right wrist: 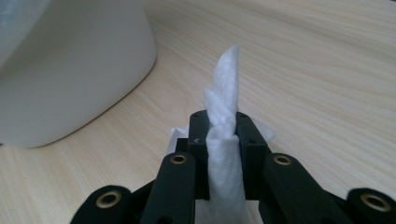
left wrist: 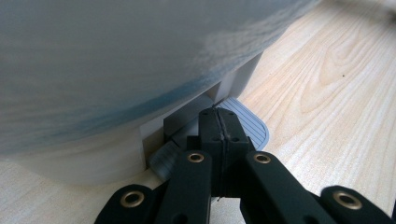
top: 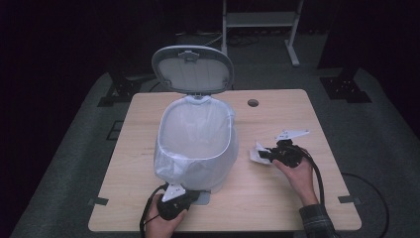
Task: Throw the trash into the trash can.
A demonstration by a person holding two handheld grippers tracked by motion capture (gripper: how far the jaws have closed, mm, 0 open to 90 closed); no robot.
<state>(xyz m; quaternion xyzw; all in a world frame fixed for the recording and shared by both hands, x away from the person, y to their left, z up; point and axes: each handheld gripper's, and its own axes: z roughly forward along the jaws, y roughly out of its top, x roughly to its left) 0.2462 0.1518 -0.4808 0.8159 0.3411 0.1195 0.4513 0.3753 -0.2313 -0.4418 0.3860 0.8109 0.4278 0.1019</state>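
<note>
A lab or recording studio rather than a home: one pale wooden counter (top: 277, 193) stands alone on grey carpet (top: 376, 129), ringed by black curtains (top: 59, 39), with black stand feet (top: 344, 89), floor cables (top: 369, 186) and a white frame (top: 260, 22) behind.

Bin (top: 218, 163) white, lined with a translucent milky bag (top: 171, 161); lid (top: 193, 69) pale grey with a white inner face. Pedal (left wrist: 250, 123) grey with fine dark ribbing. Tissue (right wrist: 224, 140) white. Both claws, left (left wrist: 219, 135) and right (right wrist: 223, 133), matte black with brass-coloured rivets. Counter (top: 277, 198) light wood with a wavy grain and one dark round hole (top: 253, 103). Floor (top: 376, 129) grey carpet. Sleeve (top: 317, 220) dark plaid.
</note>
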